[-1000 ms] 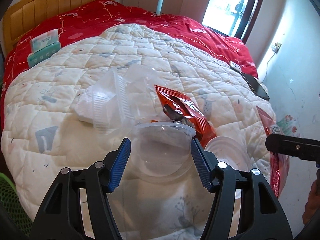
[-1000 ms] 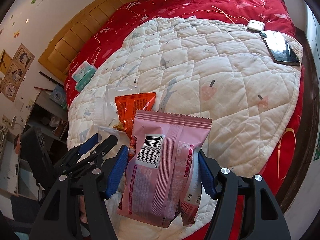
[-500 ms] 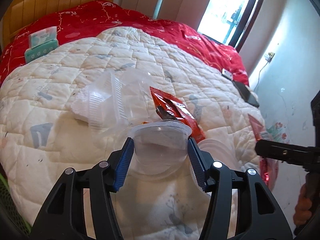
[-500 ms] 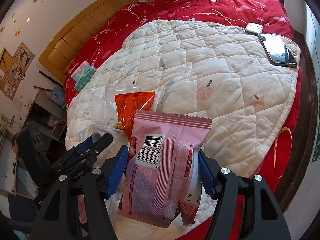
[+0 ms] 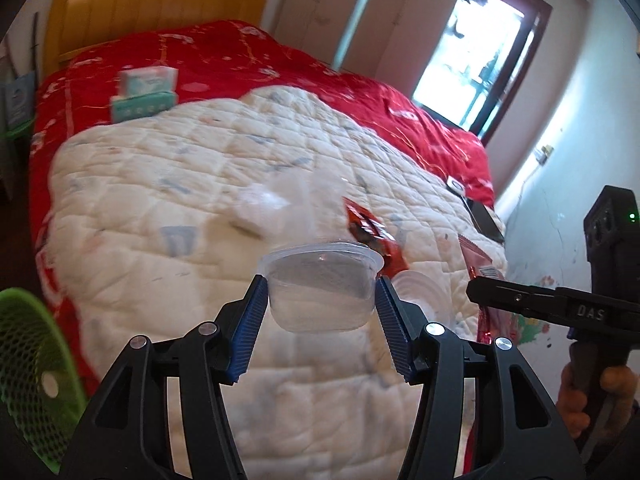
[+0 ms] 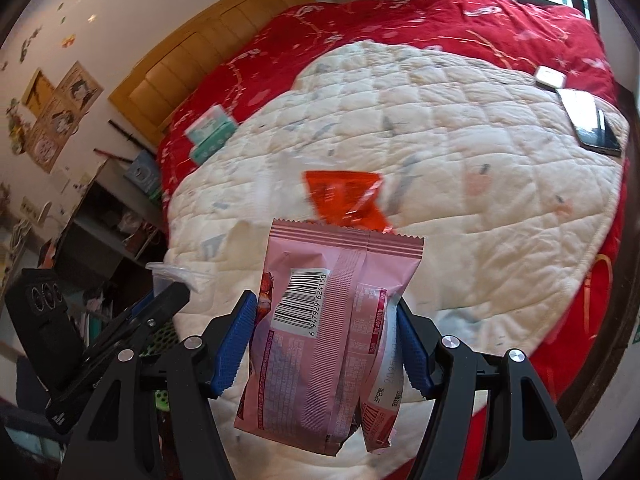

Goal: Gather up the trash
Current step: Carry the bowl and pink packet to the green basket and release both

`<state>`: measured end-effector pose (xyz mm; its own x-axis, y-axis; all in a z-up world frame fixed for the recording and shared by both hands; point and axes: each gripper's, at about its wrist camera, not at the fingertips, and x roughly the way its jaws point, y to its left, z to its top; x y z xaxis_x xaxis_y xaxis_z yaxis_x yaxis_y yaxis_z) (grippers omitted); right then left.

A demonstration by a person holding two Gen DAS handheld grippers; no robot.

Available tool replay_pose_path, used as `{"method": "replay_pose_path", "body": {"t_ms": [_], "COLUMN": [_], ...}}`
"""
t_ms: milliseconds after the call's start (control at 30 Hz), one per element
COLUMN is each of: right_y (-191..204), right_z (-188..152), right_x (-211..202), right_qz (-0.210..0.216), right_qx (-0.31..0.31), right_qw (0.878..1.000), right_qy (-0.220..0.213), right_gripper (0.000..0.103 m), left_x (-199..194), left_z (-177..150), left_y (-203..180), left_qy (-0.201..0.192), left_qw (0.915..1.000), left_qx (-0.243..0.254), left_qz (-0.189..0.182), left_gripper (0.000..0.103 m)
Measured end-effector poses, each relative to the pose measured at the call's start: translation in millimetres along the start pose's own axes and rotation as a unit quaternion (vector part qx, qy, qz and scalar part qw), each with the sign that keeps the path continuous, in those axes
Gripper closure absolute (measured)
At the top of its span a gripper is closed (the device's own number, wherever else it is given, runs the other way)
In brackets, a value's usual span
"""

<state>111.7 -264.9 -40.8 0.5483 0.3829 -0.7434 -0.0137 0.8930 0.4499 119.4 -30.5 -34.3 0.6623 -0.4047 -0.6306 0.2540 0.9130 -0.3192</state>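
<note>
- Left wrist view: a clear cup [image 5: 320, 286] is clamped between the pads of the left tool [image 5: 320, 328] and held above the quilt [image 5: 160, 200]. The thin wall could be crushed or could slip out if it is tilted on the way to the green basket [image 5: 28, 360]. The tool is pointed down over the bed's near edge.
- Right wrist view: a pink packet [image 6: 320, 328] is pinched by the right tool [image 6: 326, 344] and hangs clear of the bed. The slick film could slide free. An orange wrapper [image 6: 344, 196] is left on the quilt.

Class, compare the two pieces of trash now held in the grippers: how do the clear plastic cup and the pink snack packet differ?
The clear plastic cup is see-through, rigid and round; the pink snack packet is opaque, flat and printed with a barcode. The cup sits mouth-up in the left gripper; the packet stands on end in the right gripper. Both are clamped between blue pads above the bed.
</note>
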Motion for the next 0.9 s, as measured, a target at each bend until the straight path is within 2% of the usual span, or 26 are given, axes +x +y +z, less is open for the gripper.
{"method": "replay_pose_path", "body": {"t_ms": [267,433,733,900], "right_y": [54,90,141,166], "right_z": [-11,-17,-31,-39], "right_x": [16,25,48,61], "right_qz": [0.034,0.053,0.074,0.081], "right_qx": [-0.045,-0.075,-0.115,-0.135], "right_qw": [0.998,0.995,0.989,0.985], "right_qy": [0.020,0.031,0.057,0.074], "right_gripper": [0.039,0.039,0.039,0.039], "left_x": [-64,-96,-131,-134], "left_z": [-13,-25,-54,-71], "left_y": [55,99,183,215], "left_qy": [-0.035,-0.048,-0.038,-0.016], "left_qw": [0.9962,0.9890,0.9683,0.9598], "left_qx": [-0.033,-0.063,-0.131,-0.156], "left_qz": [0.072,0.125,0.209,0.233], "left_gripper": [0.048,0.048,0.048,0.048]}}
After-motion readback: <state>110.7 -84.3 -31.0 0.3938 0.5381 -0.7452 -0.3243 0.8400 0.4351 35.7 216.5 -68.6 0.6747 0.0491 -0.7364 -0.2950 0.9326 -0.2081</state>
